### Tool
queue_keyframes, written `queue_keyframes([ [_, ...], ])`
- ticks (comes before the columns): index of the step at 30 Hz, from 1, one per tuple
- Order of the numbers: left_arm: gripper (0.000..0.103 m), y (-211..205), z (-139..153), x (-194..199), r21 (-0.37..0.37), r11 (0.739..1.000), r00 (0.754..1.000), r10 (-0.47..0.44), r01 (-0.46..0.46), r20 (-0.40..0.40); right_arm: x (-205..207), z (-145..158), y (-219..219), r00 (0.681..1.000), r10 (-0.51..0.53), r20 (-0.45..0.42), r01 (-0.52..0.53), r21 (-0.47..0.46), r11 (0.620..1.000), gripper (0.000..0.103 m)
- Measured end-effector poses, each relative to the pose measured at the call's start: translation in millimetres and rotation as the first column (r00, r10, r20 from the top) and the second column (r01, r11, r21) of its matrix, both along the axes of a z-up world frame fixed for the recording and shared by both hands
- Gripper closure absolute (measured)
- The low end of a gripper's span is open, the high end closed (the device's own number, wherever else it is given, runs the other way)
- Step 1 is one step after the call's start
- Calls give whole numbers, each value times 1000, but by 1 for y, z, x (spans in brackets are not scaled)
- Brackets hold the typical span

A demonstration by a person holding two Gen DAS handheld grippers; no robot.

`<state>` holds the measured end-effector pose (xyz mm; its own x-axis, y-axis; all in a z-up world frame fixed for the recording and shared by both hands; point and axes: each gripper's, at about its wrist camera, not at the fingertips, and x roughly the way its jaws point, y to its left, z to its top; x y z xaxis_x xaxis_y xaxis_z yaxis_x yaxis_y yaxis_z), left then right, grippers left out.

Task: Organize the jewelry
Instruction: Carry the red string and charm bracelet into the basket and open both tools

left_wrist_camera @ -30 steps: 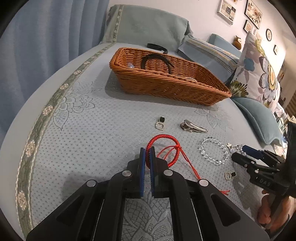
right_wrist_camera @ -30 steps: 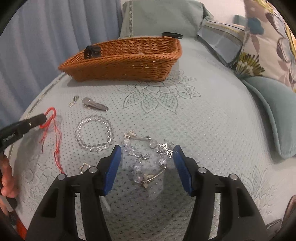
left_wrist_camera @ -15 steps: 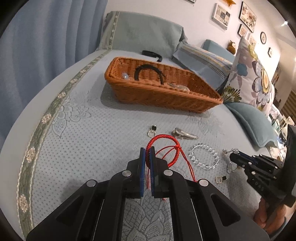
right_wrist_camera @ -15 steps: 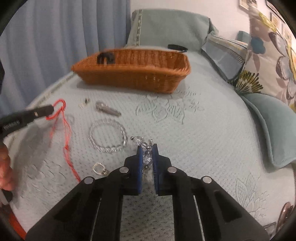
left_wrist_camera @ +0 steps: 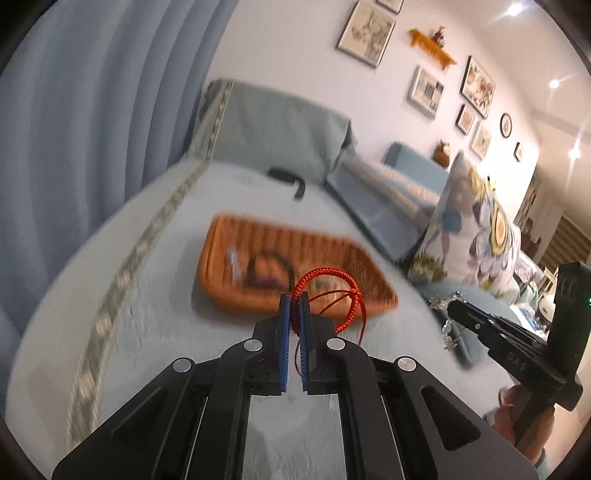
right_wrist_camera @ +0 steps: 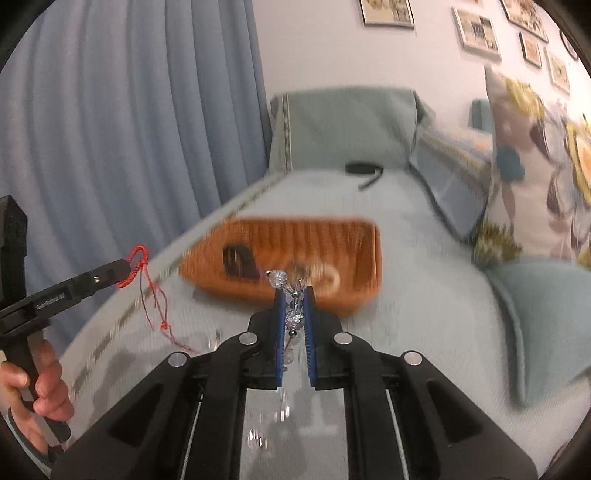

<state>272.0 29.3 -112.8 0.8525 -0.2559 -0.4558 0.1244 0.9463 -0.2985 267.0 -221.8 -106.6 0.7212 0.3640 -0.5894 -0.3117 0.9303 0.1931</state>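
Fingers pinch red cord bracelet and crystal bracelet; wicker basket beyond.

Blue curtain, floral pillow, framed pictures on the wall, a pale quilted bedspread.

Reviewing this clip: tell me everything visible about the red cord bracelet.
The red cord bracelet is a braided loop of bright red string with a knot and thin loose tails. The left claw is shut on it, its blue pads pinching the loop's lower left side. The loop stands upright above the fingertips, the knot on its right, the tails dangling below. It hangs in the air, clear of the bedspread, touching only the pads. The wicker basket lies blurred behind it.
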Motion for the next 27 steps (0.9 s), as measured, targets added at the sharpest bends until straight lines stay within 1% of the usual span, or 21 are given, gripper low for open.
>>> queue_keyframes([
  [3,100,-1,21,21,18,1000,999,2,-3,51,26,12,8,999,-11,31,11,-1,1000,95],
  [5,100,-2,27,39,25,1000,998,0,-2,65,47,15,13,999,-13,37,13,4,1000,95],
  [7,100,-4,29,59,29,1000,997,-2,0,73,70,12,21,999,-24,49,25,-16,1000,95],
  [9,100,-8,27,83,53,999,997,8,-12,75,89,3,26,999,-34,43,35,-27,999,95],
  [10,100,-9,25,94,52,998,997,13,-17,72,96,-1,28,999,-35,37,36,-27,999,95],
  [14,100,-11,6,133,47,998,999,33,-35,39,136,-29,33,999,-37,-32,37,-10,999,95],
  [18,100,-12,-26,169,39,998,998,44,-43,-34,160,-57,36,996,-27,-89,27,-8,1000,95],
  [21,100,-10,-44,179,31,998,997,47,-46,-59,173,-75,37,990,-27,-136,27,-1,1000,95],
  [25,100,-9,-58,180,26,999,996,41,-39,-79,181,-97,35,979,-21,-204,26,23,999,95],
  [27,100,-8,-63,179,22,999,995,43,-41,-90,183,-104,33,975,-33,-219,39,22,999,95],
])
